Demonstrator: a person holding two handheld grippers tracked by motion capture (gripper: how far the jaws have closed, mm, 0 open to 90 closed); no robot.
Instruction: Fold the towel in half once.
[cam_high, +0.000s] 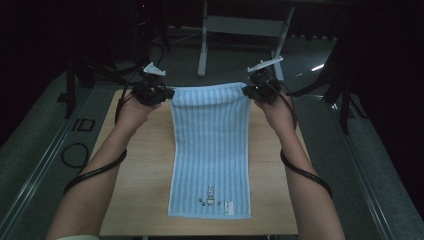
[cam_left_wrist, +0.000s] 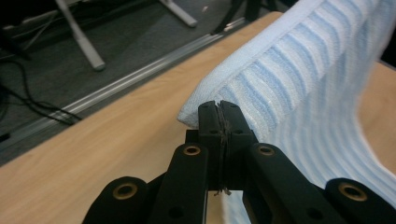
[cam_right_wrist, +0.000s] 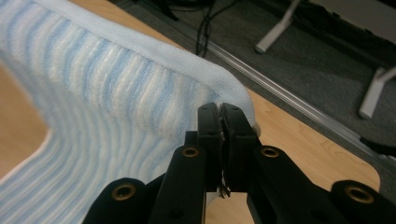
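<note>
A light blue striped towel (cam_high: 210, 150) lies lengthwise on the wooden table (cam_high: 135, 190), its far end lifted off the surface. My left gripper (cam_high: 167, 94) is shut on the towel's far left corner, and my right gripper (cam_high: 248, 90) is shut on the far right corner. In the left gripper view the towel (cam_left_wrist: 299, 70) rises from the closed gripper (cam_left_wrist: 218, 108) and hangs to the right. From the shut gripper (cam_right_wrist: 219, 111) in the right gripper view, the towel (cam_right_wrist: 93, 93) stretches away to the left. The near end with a small label (cam_high: 229, 205) rests flat.
A white table frame (cam_high: 240, 30) stands on the grey floor beyond the table. A metal rail (cam_left_wrist: 116, 88) runs along the floor past the far table edge. Cables (cam_high: 75, 155) trail from both grippers along the forearms.
</note>
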